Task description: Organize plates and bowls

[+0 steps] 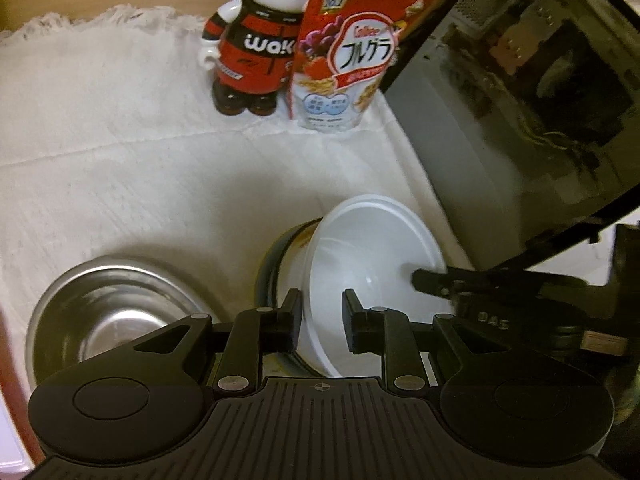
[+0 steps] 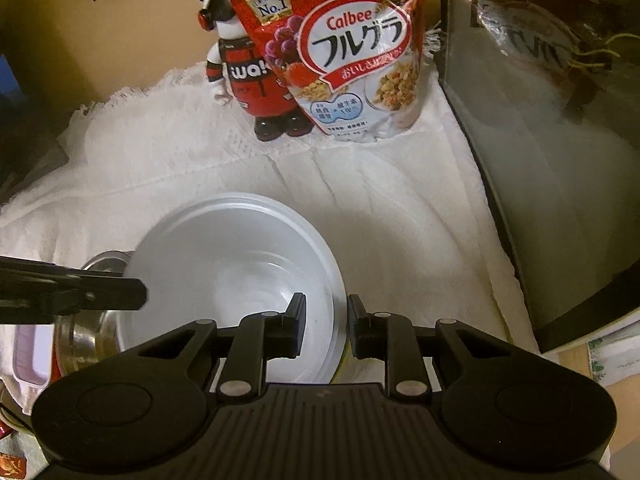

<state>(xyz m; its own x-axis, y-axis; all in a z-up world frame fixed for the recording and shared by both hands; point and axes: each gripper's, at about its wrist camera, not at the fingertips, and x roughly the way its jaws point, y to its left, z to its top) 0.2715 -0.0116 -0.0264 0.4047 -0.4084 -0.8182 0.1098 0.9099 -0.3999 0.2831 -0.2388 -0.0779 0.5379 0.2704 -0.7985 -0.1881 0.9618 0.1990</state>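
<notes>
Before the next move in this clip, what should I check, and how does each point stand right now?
1. Right gripper shut on the white bowl rim: ok.
2. Left gripper firm on the opposite rim: cannot tell; the rim lies between its fingers.
3. White bowl level in the dark-rimmed bowl: not ok, it sits tilted.
4. Steel bowl apart from that stack: ok.
5. Cereal bag clear of the bowls: ok.

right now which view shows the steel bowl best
The left wrist view: the steel bowl shows nearly whole on the white cloth, open side up, left of the white bowl. In the right wrist view only a sliver of it shows, behind the left gripper and the white bowl.
</notes>
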